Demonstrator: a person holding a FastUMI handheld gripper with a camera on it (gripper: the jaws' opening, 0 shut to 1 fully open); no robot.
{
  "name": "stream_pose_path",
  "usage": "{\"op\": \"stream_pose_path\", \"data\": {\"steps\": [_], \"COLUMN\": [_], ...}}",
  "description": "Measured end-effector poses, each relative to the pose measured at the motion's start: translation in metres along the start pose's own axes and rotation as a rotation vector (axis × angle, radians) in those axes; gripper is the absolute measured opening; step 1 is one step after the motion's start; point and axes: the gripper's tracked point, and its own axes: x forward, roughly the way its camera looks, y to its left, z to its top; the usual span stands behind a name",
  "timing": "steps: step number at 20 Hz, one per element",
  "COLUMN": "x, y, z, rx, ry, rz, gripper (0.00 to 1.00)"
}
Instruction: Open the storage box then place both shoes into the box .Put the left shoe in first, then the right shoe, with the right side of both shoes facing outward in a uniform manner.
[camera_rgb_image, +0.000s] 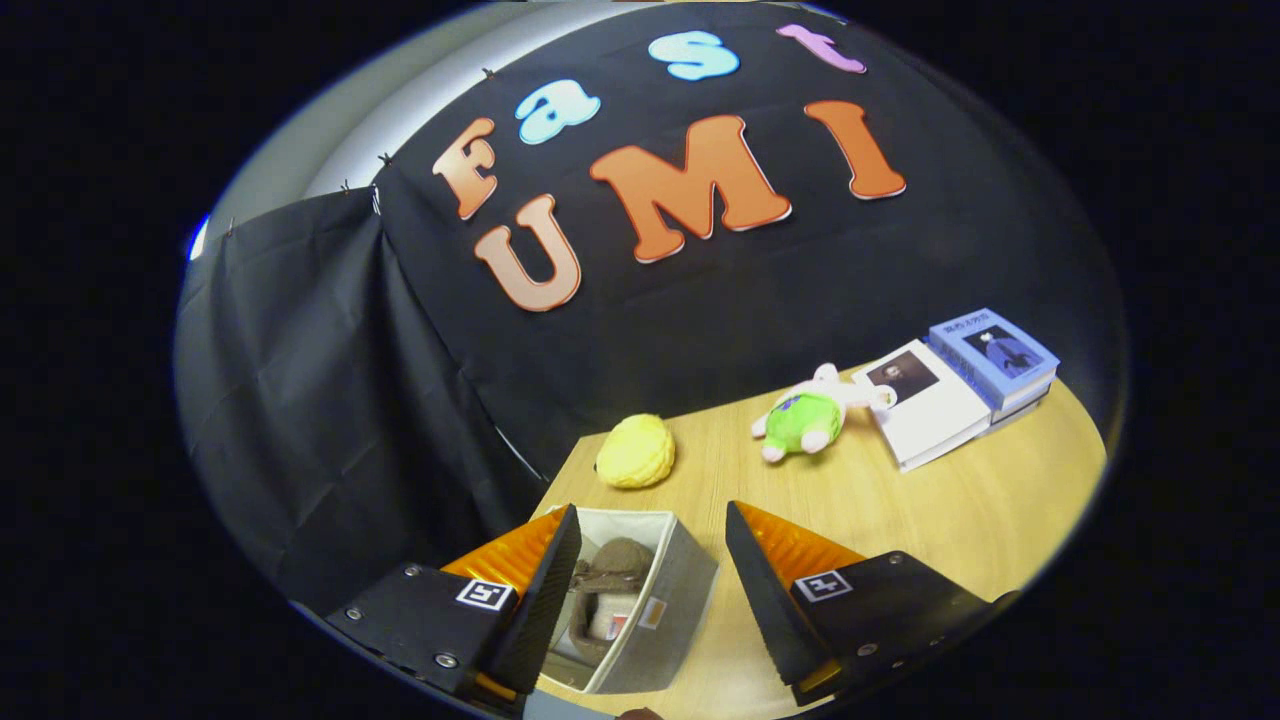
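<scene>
The gripper (650, 590) hangs with its fingers spread wide and empty above the grey fabric storage box (668, 600) at the near left edge of the light wooden table (900, 510), a brown shoe (610, 580) lying inside the open box between the fingers.

Even, fairly bright light falls from above on the wooden table (900, 510) beyond the fingers — shadows there are short and soft. The black cloth wall (330, 400) soaks up light and stays dim. Fisheye bending curves the table's far edge — focus stays reasonably sharp.
</scene>
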Motion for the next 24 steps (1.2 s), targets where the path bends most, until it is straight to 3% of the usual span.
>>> {"op": "stream_pose_path", "data": {"steps": [10, 16, 24], "x": [-0.09, -0.149, -0.179], "y": [-0.06, -0.071, -0.092], "z": [0.086, 0.121, 0.128], "rx": [-0.215, -0.252, -0.314], "ry": [-0.328, -0.478, -0.536], "rz": [-0.019, 0.042, -0.031], "gripper": [0.88, 0.89, 0.89]}}
